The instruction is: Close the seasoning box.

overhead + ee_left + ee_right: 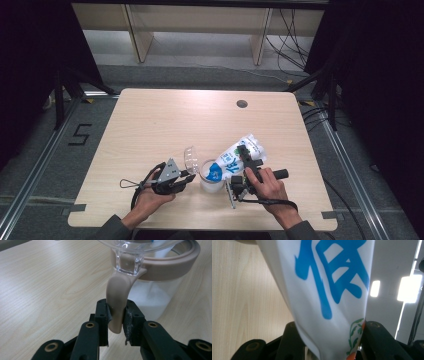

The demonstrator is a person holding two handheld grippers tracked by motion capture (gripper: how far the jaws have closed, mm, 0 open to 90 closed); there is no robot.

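Clearly the left gripper (117,322) has its jaws clamped on the smooth beige handle (117,302) of a clear plastic jar (211,176) near the table's (150,125) front middle — rigid, light, probably slick, so the curved handle is the sensible hold. Just right of it, the right gripper (248,169) pinches a white-and-blue pouch (329,290), tilted mouth-down over the jar's beige rim (175,262). That bag looks soft and crinkly — it will sag and shift, so gripping across its body seems wise.
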